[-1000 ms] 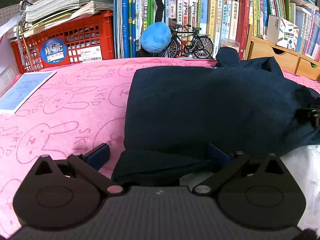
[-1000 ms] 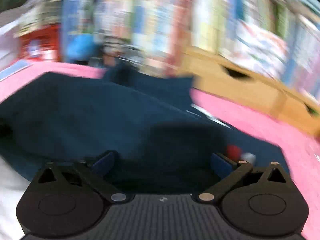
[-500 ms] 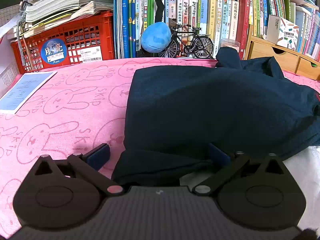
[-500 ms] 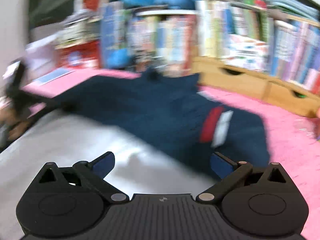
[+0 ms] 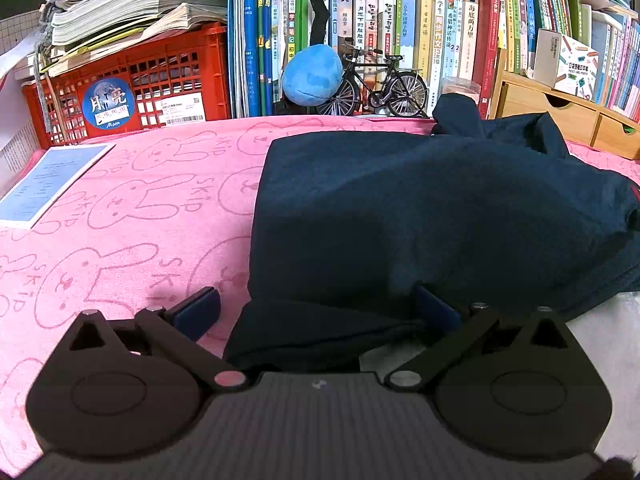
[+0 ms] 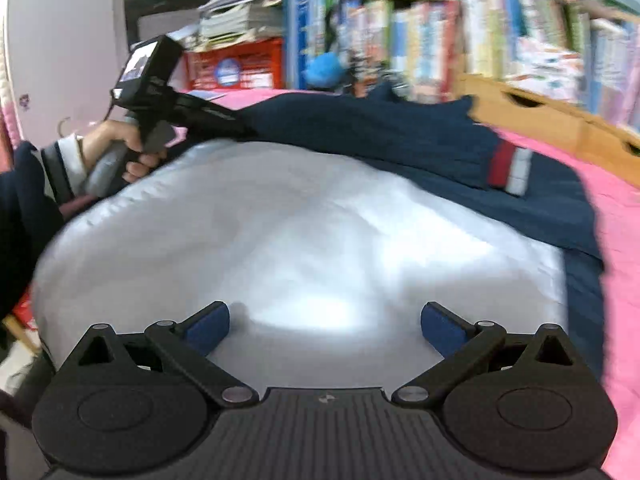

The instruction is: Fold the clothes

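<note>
The worktop, covered by a pink cloth printed with rabbit outlines, carries a navy jacket lying right of centre in the left wrist view. Its silver-white lining is exposed on the near side and fills most of the right wrist view, with the navy shell folded across the far part. A red and white stripe shows on the navy fabric to the right.

Behind the worktop stand a row of books, a red crate stacked with papers, a wooden drawer unit, a blue plush toy and a model bicycle. A blue sheet lies at the far left.

Left gripper: fingers spread wide, straddling the near navy edge without pinching it. View unchanged from the earlier frames. A hand holds its handle.

Right gripper: fingers released, holding nothing, above the lining. A second ago this camera was low over the navy fabric; it has since drawn back and up, so the lining and the other gripper come into view. Background blurred.
</note>
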`<action>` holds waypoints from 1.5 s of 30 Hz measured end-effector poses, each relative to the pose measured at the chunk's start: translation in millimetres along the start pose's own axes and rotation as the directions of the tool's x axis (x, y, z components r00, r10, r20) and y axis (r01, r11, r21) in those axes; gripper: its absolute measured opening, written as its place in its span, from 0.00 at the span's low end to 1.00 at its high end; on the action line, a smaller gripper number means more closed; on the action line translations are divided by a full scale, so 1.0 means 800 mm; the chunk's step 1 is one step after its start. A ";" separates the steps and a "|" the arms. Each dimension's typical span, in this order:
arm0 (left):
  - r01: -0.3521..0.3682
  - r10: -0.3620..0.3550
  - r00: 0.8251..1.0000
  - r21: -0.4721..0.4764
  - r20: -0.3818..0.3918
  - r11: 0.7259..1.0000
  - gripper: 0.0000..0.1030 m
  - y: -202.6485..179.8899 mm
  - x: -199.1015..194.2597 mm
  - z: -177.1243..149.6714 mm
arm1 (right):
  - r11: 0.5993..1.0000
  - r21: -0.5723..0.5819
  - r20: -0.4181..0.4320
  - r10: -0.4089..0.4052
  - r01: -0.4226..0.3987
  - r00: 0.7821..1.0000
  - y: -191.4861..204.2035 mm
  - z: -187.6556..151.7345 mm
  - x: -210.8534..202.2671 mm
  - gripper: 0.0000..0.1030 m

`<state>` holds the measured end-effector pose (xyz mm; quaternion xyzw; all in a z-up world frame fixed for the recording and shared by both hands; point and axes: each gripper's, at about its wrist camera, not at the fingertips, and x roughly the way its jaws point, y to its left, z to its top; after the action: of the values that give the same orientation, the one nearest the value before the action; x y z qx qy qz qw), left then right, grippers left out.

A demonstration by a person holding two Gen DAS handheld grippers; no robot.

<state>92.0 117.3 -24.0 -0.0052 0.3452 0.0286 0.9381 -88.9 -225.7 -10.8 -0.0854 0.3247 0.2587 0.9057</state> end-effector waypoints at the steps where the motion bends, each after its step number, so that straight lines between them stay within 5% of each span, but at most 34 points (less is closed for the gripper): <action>1: 0.000 0.000 1.000 0.000 0.000 1.000 1.00 0.000 0.000 0.000 | 1.000 0.024 0.003 -0.021 0.021 1.000 -0.006 -0.011 -0.012 1.00; 5: -0.006 0.006 1.000 -0.005 -0.001 1.000 1.00 0.002 -0.004 -0.001 | 0.986 0.094 0.013 -0.142 0.140 0.990 -0.026 -0.059 -0.058 1.00; 10: -0.046 0.043 0.998 0.044 0.056 0.998 1.00 0.007 -0.069 -0.019 | 0.954 0.174 -0.006 -0.248 0.245 0.969 -0.026 -0.104 -0.120 1.00; 15: 0.095 -0.104 0.988 0.080 0.119 0.992 1.00 0.020 -0.187 -0.088 | 0.960 0.156 -0.028 -0.230 0.231 0.973 -0.011 -0.139 -0.154 1.00; 23: 0.256 -0.263 0.964 0.115 0.041 0.960 1.00 0.019 -0.301 -0.214 | 0.983 0.157 -0.047 -0.085 0.091 0.995 0.016 -0.161 -0.142 1.00; 26: 0.282 -0.285 0.959 0.139 -0.002 0.949 1.00 0.010 -0.306 -0.241 | 0.987 0.146 -0.056 -0.062 0.070 0.997 0.019 -0.161 -0.127 1.00; 33: 0.308 -0.301 0.940 0.020 -0.161 0.951 1.00 0.004 -0.241 -0.265 | 0.989 0.148 -0.061 -0.018 0.026 0.998 0.016 -0.161 -0.096 1.00; 36: 0.347 -0.351 0.918 -0.054 -0.184 0.936 0.93 0.005 -0.222 -0.267 | 0.991 0.130 -0.091 0.027 -0.015 0.995 0.022 -0.160 -0.084 0.96; 38: 0.425 -0.432 0.887 -0.079 -0.164 0.902 0.59 0.004 -0.230 -0.265 | 0.992 0.119 -0.113 0.056 -0.042 0.992 0.027 -0.160 -0.077 0.73; 39: 0.464 -0.469 0.869 -0.073 -0.156 0.883 0.52 0.001 -0.238 -0.263 | 0.992 0.110 -0.125 0.070 -0.056 0.990 0.031 -0.159 -0.078 0.62; 42: 0.534 -0.533 0.835 -0.034 -0.133 0.845 0.51 -0.004 -0.267 -0.253 | 0.991 0.102 -0.110 0.100 -0.089 0.989 0.035 -0.154 -0.099 0.37; 45: 0.611 -0.613 0.788 -0.048 -0.058 0.790 0.51 0.002 -0.298 -0.230 | 0.967 0.180 -0.024 0.189 -0.182 0.982 0.023 -0.136 -0.137 0.34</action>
<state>-208.6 101.3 -9.6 -0.1299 0.3575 -0.2720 0.8839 -229.8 -290.3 -25.3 0.0208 0.3713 0.3107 0.8747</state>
